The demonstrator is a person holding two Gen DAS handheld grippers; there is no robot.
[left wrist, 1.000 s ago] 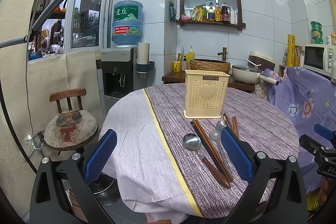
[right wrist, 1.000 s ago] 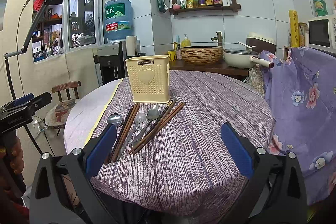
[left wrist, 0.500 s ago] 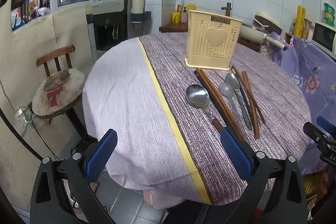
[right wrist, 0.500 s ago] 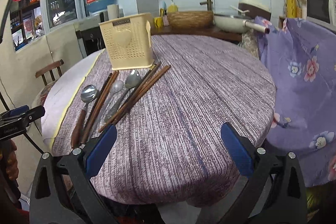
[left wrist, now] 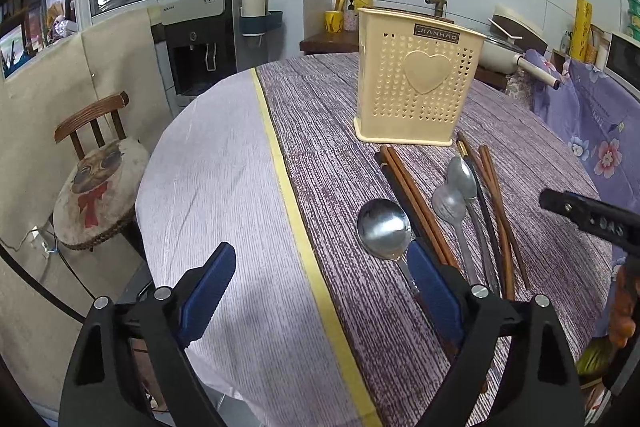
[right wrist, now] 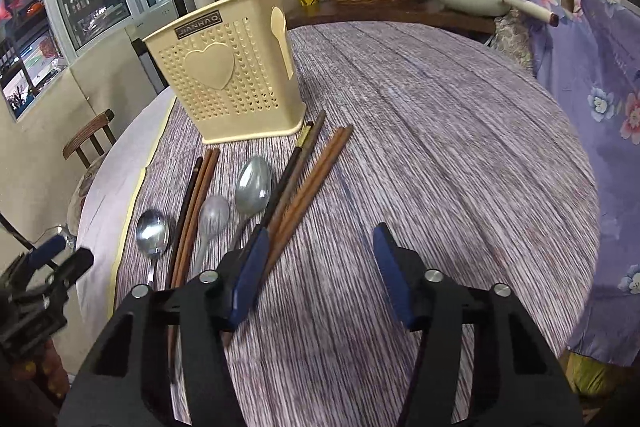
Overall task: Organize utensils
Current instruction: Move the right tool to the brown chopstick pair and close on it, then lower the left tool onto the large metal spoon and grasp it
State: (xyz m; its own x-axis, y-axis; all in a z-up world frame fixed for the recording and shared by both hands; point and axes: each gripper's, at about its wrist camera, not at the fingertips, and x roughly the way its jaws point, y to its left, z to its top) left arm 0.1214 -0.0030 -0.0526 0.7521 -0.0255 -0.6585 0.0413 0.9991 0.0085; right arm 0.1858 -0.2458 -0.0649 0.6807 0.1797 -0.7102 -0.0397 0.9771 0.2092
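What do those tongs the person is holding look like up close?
Both the left tongs and right tongs look alike: a black plastic frame splitting into two angular arms, each dotted with round silver screws. The fingers are flat blue pads with fine ridges. No cables or sleeves show; white lettering marks the other tool's black body, too blurred to read.

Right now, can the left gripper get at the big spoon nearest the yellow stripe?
Probably yes. The left gripper is closing with nothing between its fingers, the big spoon lies bare just ahead, and only the chopsticks crowd its handle.

Glossy metal spoons (left wrist: 384,229), wooden chopsticks (right wrist: 308,183), perforated plastic holder (left wrist: 414,81).
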